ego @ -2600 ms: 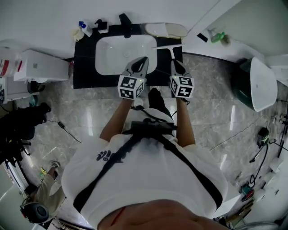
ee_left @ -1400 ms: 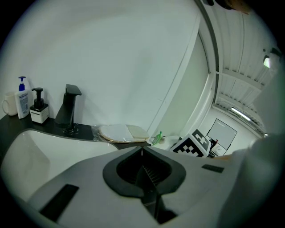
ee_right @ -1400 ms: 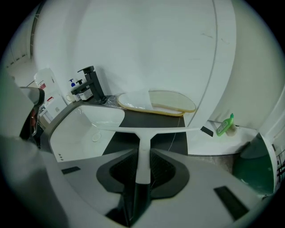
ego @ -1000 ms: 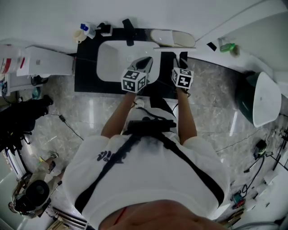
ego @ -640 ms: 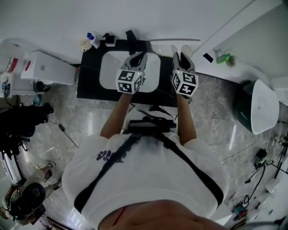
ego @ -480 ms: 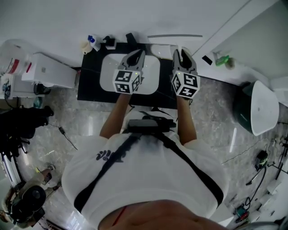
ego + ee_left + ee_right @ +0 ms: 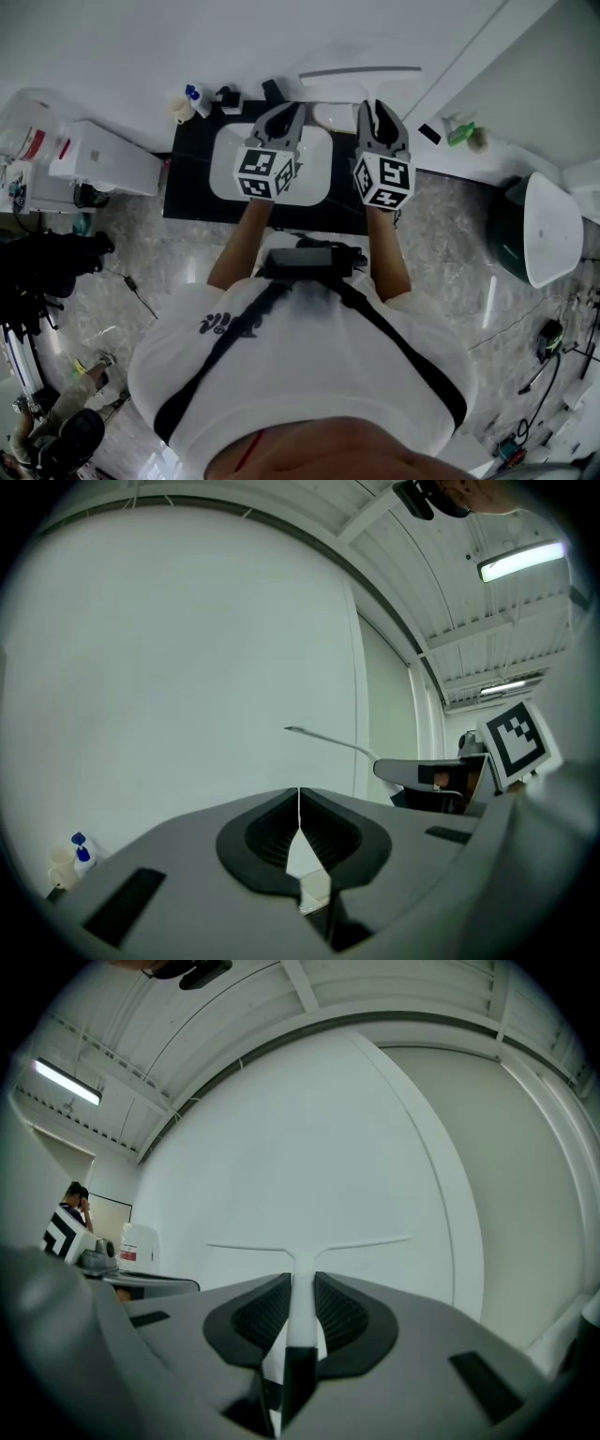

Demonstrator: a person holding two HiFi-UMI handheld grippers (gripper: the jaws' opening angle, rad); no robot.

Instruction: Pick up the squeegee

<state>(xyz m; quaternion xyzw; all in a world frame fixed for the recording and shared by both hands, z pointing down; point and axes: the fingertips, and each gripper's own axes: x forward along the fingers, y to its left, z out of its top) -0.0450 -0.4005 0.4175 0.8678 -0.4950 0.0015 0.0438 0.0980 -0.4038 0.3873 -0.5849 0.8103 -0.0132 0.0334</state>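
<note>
The squeegee [image 7: 361, 70] is white, with a thin handle and a long straight blade. My right gripper [image 7: 375, 109] is shut on its handle. In the right gripper view the handle [image 7: 302, 1302] runs up between the dark pads and the blade [image 7: 309, 1244] lies level against the white wall. My left gripper [image 7: 285, 113] is beside it, shut, with nothing between its jaws. In the left gripper view the jaws [image 7: 299, 803] meet in a thin line, and the squeegee blade [image 7: 328, 740] shows to the right.
Below the grippers a white sink [image 7: 225, 171] is set in a black counter [image 7: 187, 192]. Small bottles [image 7: 192, 97] and a black faucet [image 7: 274, 90] stand at its back edge. A white box [image 7: 98, 155] is at the left and a dark bin with a white lid [image 7: 534, 211] at the right.
Both grippers have risen from over the sink to in front of the wall. The squeegee came up off the counter's right side in the right gripper.
</note>
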